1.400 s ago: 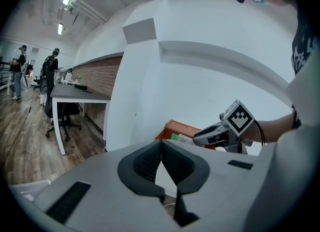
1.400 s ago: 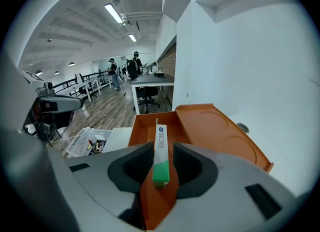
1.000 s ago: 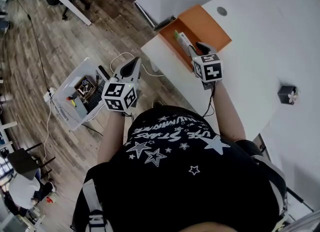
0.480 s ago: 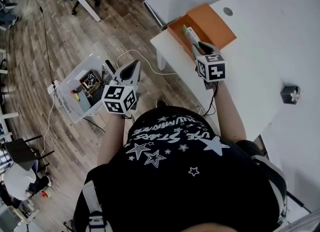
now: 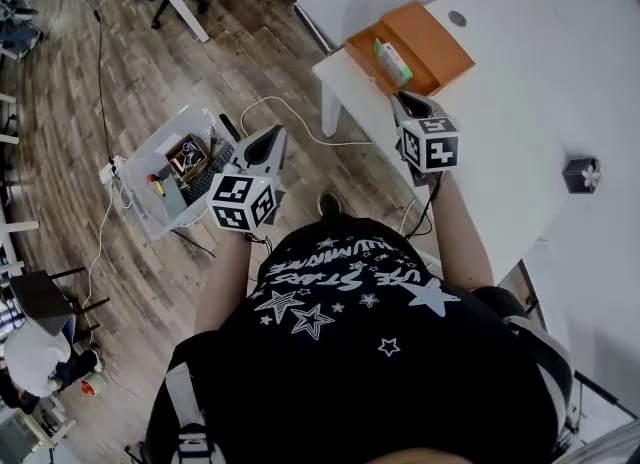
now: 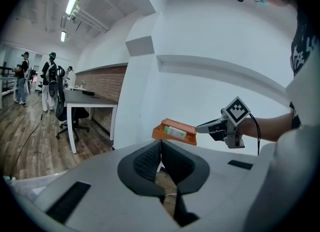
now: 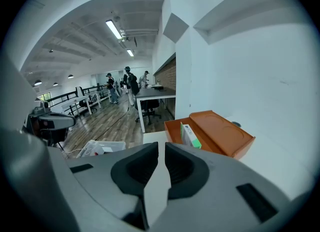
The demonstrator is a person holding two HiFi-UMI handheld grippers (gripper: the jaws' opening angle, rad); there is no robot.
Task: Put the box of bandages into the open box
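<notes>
The white and green box of bandages point(image 5: 392, 62) stands on edge inside the open orange box point(image 5: 432, 60) at the white table's corner. In the right gripper view the bandage box point(image 7: 190, 136) leans against the left wall of the orange box point(image 7: 222, 135). My right gripper point(image 5: 413, 108) hovers just in front of the orange box, its jaws a narrow gap apart and empty point(image 7: 161, 151). Off to the left of the table, over the floor, my left gripper point(image 5: 264, 144) is shut on nothing point(image 6: 160, 148). It looks towards the orange box point(image 6: 165, 137) and the right gripper point(image 6: 201, 126).
A small dark object with a flower point(image 5: 579, 174) sits on the table point(image 5: 520, 102) at the right. A clear plastic bin point(image 5: 150, 202) of tools and a white cable point(image 5: 290, 122) lie on the wooden floor to the left. A desk and chairs stand further off.
The right gripper held the bandage box over the orange box; now the box rests inside it and the gripper has drawn back toward me, empty. The left gripper stayed put.
</notes>
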